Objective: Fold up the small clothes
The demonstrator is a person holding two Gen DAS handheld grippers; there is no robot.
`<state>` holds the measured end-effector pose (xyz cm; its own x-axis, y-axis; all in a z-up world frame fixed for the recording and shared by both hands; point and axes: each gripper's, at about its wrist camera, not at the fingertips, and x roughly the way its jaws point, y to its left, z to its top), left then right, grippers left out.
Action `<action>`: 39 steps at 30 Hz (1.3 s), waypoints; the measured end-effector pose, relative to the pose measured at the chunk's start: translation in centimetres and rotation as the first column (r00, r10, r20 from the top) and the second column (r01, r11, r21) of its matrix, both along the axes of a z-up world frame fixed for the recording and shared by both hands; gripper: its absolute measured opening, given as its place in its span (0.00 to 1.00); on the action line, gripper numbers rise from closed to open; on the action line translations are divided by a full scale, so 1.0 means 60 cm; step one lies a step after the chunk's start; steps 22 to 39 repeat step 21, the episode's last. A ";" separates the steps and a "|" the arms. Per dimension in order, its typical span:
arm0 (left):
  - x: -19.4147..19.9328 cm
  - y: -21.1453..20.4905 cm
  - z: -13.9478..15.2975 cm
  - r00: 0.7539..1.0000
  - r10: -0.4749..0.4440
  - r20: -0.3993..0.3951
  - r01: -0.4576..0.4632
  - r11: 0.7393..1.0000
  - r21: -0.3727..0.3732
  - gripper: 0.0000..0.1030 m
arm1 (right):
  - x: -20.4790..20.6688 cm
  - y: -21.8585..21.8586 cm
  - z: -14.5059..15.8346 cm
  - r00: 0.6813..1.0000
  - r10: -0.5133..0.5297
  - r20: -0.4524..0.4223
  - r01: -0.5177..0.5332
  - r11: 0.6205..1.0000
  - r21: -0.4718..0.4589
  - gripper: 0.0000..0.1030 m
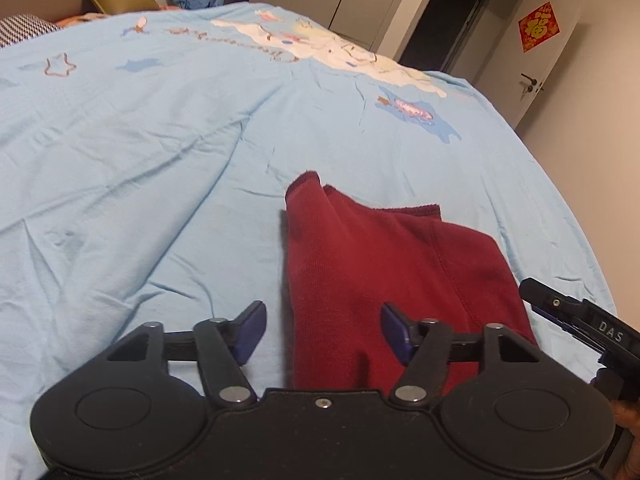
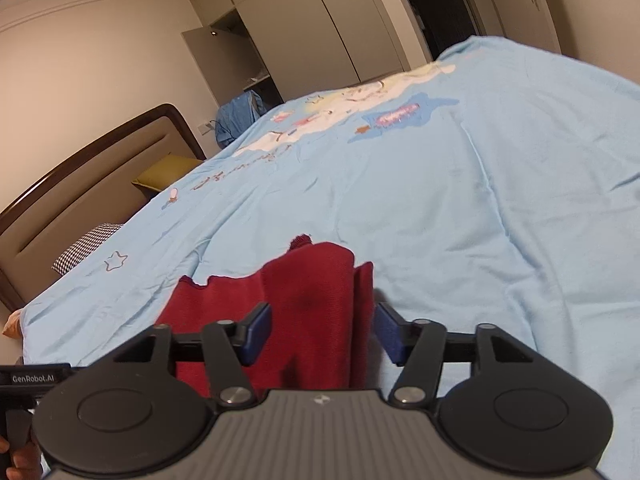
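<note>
1. The red garment (image 1: 384, 272) lies folded on the bed (image 1: 160, 152), just ahead of both pairs of fingers. The left gripper (image 1: 322, 330) has its fingers spread and released; the cloth's left edge runs up between them, nearer the right pad, and neither pad presses on it.

2. The right gripper (image 2: 322, 330) is likewise let go — a raised fold of the garment stands between its fingers, but both pads stand clear of it.

3. Risk one: the fold looks loose. One layer stands up ahead of the right fingers and a ragged corner pokes out beyond it. Left as it is, the layers could spring apart or slump sideways.

4. Risk two: a pad pulled back carelessly may snag the knit. The cloth sits close to the inner faces of the right fingers, so drawing straight back might drag the top layer and undo the fold.

5. Risk three: the next pinch could catch the blue bedsheet along with the garment — the sheet is soft and wrinkled right beside the left fingers, and a low grab would lift both.

6. Risk four: the two grippers are near each other; the right one shows just off the right side of the left fingers, so a crossing move could knock them together.
</note>
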<state>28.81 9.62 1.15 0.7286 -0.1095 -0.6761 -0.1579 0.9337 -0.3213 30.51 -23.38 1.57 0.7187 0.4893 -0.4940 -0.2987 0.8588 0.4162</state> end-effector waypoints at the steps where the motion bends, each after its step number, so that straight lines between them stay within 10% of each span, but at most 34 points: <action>1: -0.009 -0.001 0.008 1.000 0.004 0.013 -0.005 1.000 0.010 0.71 | -0.011 0.002 0.010 1.000 0.004 0.019 -0.004 1.000 -0.007 0.70; 10: -0.130 -0.023 0.085 0.985 0.042 0.170 -0.060 0.993 0.103 0.99 | -0.122 -0.006 0.083 0.985 0.039 0.171 -0.036 0.999 -0.021 0.94; 21: -0.301 -0.074 0.104 0.959 0.032 0.283 -0.097 0.971 0.220 0.99 | -0.295 -0.014 0.123 0.946 0.070 0.316 -0.039 0.994 -0.102 1.00; 39: -0.301 -0.074 0.104 0.959 0.032 0.283 -0.097 0.971 0.220 0.99 | -0.295 -0.014 0.123 0.946 0.070 0.316 -0.039 0.994 -0.102 1.00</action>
